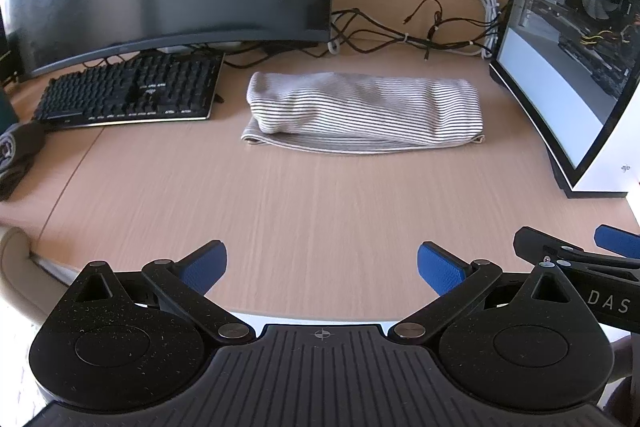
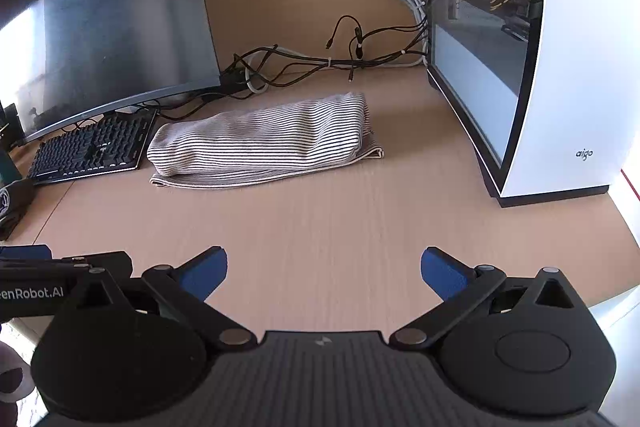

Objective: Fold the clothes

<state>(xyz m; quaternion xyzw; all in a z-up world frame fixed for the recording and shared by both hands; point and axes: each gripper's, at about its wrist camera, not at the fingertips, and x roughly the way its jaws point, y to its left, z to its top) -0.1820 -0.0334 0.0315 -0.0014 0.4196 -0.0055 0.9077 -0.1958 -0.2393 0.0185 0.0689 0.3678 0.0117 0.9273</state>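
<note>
— Grippers?
— Left gripper [image 1: 322,267] is hovering low in frame over bare desk [image 1: 320,211], jaws spread wide, gripping nothing. Right gripper [image 2: 324,269] is doing likewise.
— Garment?
— Striped cloth [image 1: 362,113] is lying folded at centre frame, well apart from both, between keyboard [image 1: 132,91] at left and PC case [image 1: 576,47] at right.

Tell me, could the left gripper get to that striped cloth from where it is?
Probably yes. The left gripper is open and empty, and only bare desk lies between it and the striped cloth. The keyboard sits off to the side.
</note>
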